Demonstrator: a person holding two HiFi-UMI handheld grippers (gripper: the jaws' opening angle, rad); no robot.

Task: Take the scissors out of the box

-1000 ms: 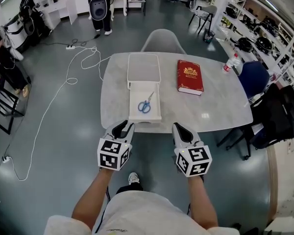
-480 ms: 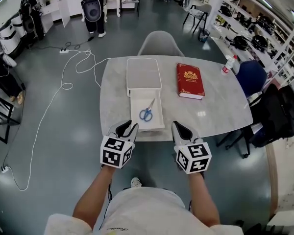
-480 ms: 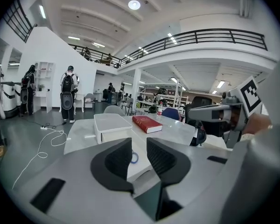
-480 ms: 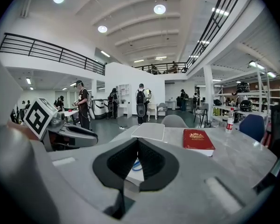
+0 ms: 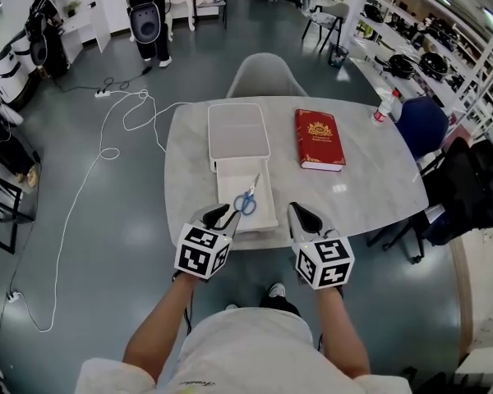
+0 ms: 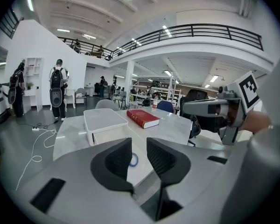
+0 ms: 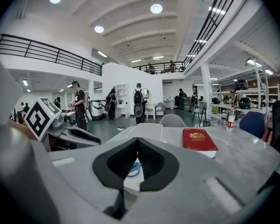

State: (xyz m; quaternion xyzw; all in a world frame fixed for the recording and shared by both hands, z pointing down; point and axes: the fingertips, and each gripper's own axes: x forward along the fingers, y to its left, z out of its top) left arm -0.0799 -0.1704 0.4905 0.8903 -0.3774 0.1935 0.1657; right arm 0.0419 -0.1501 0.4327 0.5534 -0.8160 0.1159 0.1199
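Observation:
The blue-handled scissors (image 5: 246, 200) lie in the open white box (image 5: 264, 209) at the table's near edge. In the left gripper view one blue handle loop (image 6: 133, 159) shows between the jaws, farther off. My left gripper (image 5: 216, 217) hovers over the box's near left corner, its jaws apart with nothing between them (image 6: 138, 146). To the right of the box, over the table edge, my right gripper (image 5: 304, 216) has its jaws closed tip to tip (image 7: 137, 141), and the scissors (image 7: 134, 169) show beyond them. Neither gripper touches the scissors.
The box's flat white lid (image 5: 239, 130) lies just behind the box. A red book (image 5: 318, 138) lies to the right of it on the grey table (image 5: 370, 187). A bottle (image 5: 384, 107) stands at the far right edge, a grey chair (image 5: 265, 76) behind the table.
Both grippers have moved forward to the table's near edge. The left one now reaches over the box's corner. The jaws look unchanged.

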